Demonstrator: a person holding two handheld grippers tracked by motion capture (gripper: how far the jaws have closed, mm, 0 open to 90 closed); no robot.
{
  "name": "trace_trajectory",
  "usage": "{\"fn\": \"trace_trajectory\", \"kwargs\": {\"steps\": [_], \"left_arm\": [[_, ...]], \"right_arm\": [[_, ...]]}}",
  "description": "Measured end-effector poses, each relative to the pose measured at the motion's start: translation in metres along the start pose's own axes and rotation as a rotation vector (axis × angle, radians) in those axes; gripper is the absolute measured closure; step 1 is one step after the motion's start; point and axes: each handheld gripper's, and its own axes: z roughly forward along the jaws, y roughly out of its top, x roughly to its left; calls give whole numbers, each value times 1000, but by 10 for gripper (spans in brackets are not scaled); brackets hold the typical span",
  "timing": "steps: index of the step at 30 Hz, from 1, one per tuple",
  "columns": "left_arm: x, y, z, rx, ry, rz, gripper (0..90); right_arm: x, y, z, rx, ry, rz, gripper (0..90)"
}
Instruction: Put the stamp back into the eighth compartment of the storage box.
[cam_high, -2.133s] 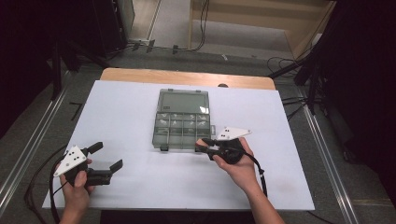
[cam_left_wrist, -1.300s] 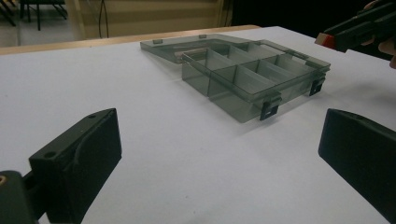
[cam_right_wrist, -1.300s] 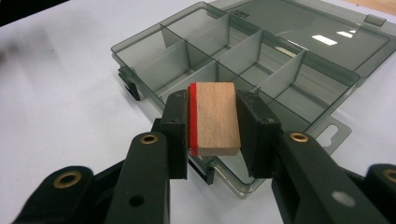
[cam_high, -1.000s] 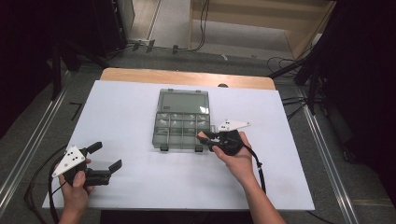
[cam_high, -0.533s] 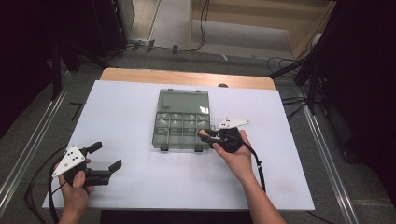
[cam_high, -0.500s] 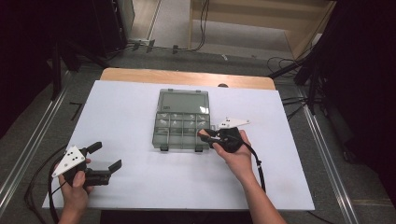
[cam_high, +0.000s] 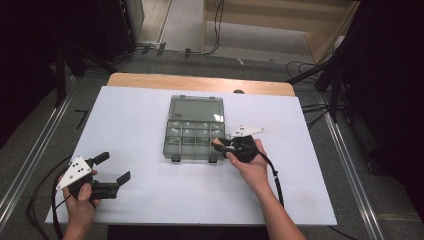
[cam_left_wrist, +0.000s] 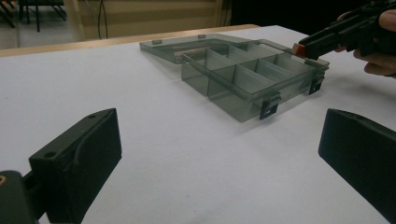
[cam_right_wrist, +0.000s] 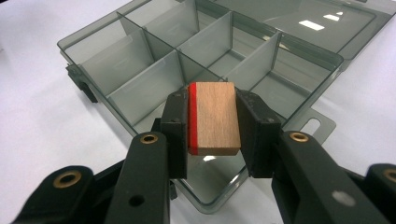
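The white counter (cam_high: 150, 120) carries everything, and near its middle sits the smoky clear organizer box (cam_high: 194, 135), which serves as the reference for the rest. Its lid (cam_high: 196, 107) is folded flat on the far side of the tray, probably so the divided compartments stand open from above and a small piece can be lowered straight in; the two latches face the person's edge. The left tool (cam_high: 114, 168) rests well away from the box, toward the near left part of the counter, with its jaws spread wide and nothing between them, which reads as parked out of the way while the other hand works. The right tool (cam_high: 218, 145) sits at the box's near right corner, angled toward the tray, and it pinches a small wooden block (cam_right_wrist: 214, 117) with a red stripe along one side. Gripping the block by its two long faces leaves its underside free, which should suit setting it down between the dividers. Seen from the right gripper view, the block hangs above the near right compartment (cam_right_wrist: 219, 172), just over the rim and not yet down inside it.
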Motion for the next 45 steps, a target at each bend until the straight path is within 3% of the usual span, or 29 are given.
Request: {"fn": "trace_trajectory", "kwargs": {"steps": [25, 29, 33, 35, 39, 41, 45], "left_arm": [[-1, 0, 1, 1, 1, 14, 0], [-1, 0, 1, 1, 0, 13, 0], [-1, 0, 2, 5, -2, 16, 0], [-1, 0, 2, 4, -4, 18, 0], [-1, 1, 3, 1, -5, 18, 0], [-2, 1, 3, 0, -1, 23, 0], [-6, 1, 7, 13, 14, 54, 0]], "right_arm": [[0, -2, 4, 22, -7, -2, 624], [1, -2, 0, -12, -7, 0, 488], [2, 0, -5, -55, -15, 7, 205], [2, 0, -8, -72, -15, 12, 105], [4, 0, -12, -94, -36, 8, 84], [5, -1, -13, -103, -27, 5, 0], [5, -1, -16, -127, -10, 6, 0]]}}
